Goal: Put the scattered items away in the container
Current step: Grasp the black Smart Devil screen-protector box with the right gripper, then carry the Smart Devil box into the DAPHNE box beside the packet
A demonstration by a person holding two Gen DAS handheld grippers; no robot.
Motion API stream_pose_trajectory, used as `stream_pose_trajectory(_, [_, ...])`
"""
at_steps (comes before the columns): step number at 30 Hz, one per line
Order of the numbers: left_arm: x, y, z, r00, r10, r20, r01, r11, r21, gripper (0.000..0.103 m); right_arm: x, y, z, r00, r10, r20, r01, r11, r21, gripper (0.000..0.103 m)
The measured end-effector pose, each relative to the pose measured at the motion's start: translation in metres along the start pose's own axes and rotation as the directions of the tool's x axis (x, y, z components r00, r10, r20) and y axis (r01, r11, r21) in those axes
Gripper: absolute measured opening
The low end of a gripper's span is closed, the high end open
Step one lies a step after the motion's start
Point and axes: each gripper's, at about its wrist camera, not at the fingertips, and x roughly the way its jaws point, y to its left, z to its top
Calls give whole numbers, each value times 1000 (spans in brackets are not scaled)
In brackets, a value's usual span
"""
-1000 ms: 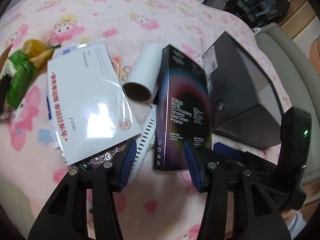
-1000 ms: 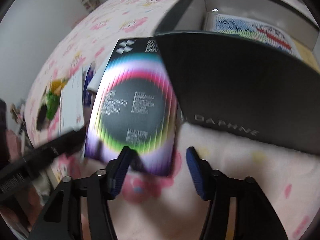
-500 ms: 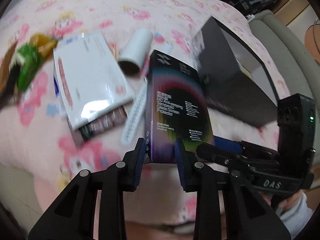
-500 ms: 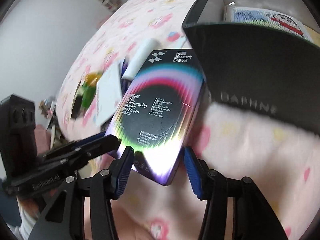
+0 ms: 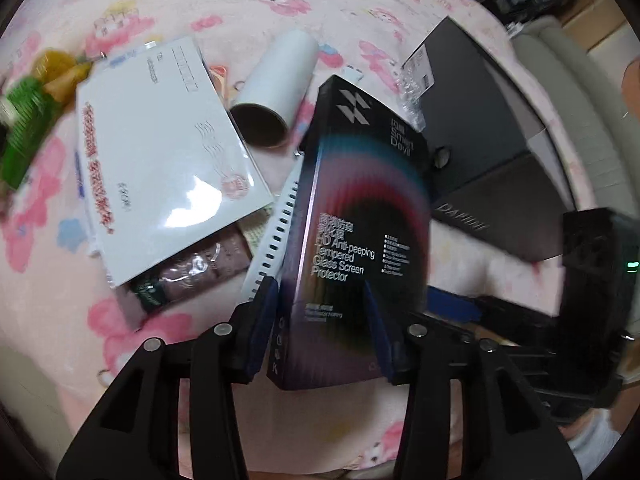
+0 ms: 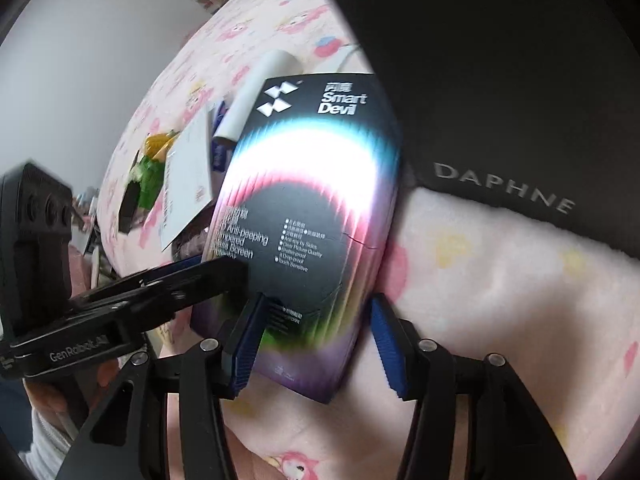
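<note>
The black screen protector box [image 5: 352,220] with a rainbow ring stands tilted above the pink blanket. My left gripper [image 5: 320,320] is shut on its lower edge, blue pads on both sides. In the right wrist view the same box [image 6: 316,200] sits between the fingers of my right gripper [image 6: 316,340], whose jaws stand wider than the box and do not press it. The left gripper [image 6: 180,276] reaches in from the left there. The black DAPHNE container [image 5: 492,168] lies just right of the box and fills the upper right of the right wrist view [image 6: 500,100].
A white envelope [image 5: 160,168], a white cardboard tube [image 5: 276,88], a white comb-like strip [image 5: 276,240], a brown packet [image 5: 192,272] and a green and yellow wrapper [image 5: 28,120] lie on the pink blanket [image 5: 240,8]. A sofa edge [image 5: 580,80] is beyond the container.
My left gripper closed on the box's lower edge and lifted it. The right gripper's fingers moved up around the box's bottom.
</note>
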Motion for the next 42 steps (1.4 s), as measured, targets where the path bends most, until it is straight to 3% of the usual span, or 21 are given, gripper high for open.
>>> stream_pose_trajectory(6, [-48,-5,-19,997,-66,46,67,998,-4,46,-35,17,-5,998,52,42,-51,999,-14,41])
stream_pose_trajectory(10, [-90,-26,-22,991,-43,129,36,998,59,46,-71,35,-10,991,90,104,-85,995,-46,41])
stream_pose_trajectory(14, [-122,-48,-17,980,-39,197,17,993,113,46,-105,47,-9,977,111,183,-100,993,-66,41])
stream_pose_trajectory(19, [-137,-71,1,969,-107,224,72,985,158,46,-142,36,-4,952,138,272,-129,990,-54,41])
stream_pose_trajectory(27, [-109,-144,33,968,-194,160,142,947,289,46,-185,-9,0,929,50,366,-57,998,7,41])
stream_pose_trajectory(33, [-43,-202,60,975,-204,86,164,926,339,46,-199,-67,13,928,-60,368,20,994,112,41])
stream_pose_trajectory(37, [-1,-228,82,984,-178,12,163,928,335,47,-191,-108,33,942,-142,303,99,983,155,41])
stream_pose_trajectory(42, [27,-232,107,976,-212,-55,219,944,245,47,-191,-140,51,948,-155,279,102,976,194,41])
